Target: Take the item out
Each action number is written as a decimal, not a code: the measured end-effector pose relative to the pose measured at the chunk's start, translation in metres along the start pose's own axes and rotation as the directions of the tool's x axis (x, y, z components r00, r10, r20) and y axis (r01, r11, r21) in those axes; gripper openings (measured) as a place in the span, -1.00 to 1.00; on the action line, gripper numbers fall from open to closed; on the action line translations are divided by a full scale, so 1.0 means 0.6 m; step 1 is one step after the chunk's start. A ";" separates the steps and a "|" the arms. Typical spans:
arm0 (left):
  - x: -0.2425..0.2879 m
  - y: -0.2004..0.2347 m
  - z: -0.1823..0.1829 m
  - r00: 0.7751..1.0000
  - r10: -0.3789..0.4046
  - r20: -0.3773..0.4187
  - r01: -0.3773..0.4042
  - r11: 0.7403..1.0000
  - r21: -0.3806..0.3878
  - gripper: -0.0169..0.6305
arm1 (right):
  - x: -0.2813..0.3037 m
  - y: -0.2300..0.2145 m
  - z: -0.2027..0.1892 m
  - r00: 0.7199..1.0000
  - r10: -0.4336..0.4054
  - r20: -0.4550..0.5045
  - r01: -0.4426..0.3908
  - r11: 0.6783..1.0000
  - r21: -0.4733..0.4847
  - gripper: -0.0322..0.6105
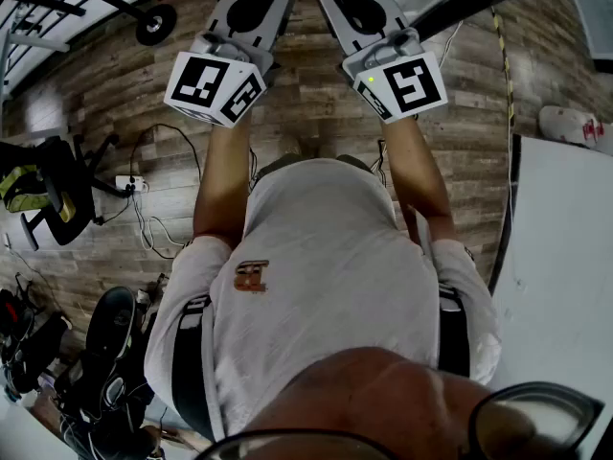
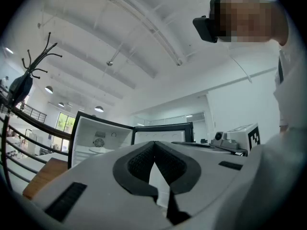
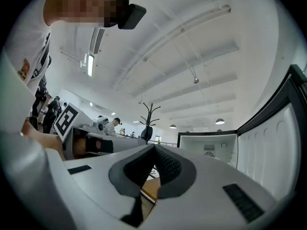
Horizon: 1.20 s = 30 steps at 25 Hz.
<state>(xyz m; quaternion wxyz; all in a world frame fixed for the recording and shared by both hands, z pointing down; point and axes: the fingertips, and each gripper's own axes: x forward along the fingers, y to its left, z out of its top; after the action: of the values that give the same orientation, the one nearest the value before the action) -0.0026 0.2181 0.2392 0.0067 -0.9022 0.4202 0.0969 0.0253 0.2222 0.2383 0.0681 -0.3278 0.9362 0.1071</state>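
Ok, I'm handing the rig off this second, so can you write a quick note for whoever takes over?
Left gripper: jaws shut, nothing between them.
Right gripper: jaws shut, also empty.
Both are held in front of the person, pointing upward.
Fridge: ahead, door open; the item can't be made out inside it from here.
Done: door is open.
Left: find the item, grip it, take it out.
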 end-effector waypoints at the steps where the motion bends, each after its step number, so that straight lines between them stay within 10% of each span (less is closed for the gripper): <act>1: -0.003 0.005 0.001 1.000 -0.001 0.001 0.001 1.000 0.000 -0.89 | 0.004 0.004 -0.006 1.000 0.001 -0.021 -0.001 1.000 -0.002 -0.80; 30: -0.038 0.191 0.006 0.999 -0.028 0.025 0.029 0.998 -0.056 -0.89 | 0.157 0.021 -0.054 0.998 -0.055 -0.044 0.056 0.998 0.012 -0.80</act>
<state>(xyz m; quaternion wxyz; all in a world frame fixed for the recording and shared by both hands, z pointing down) -0.1047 0.1613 0.2479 -0.0121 -0.9066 0.4044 0.1197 -0.0578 0.1673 0.2531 0.0529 -0.3554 0.9287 0.0916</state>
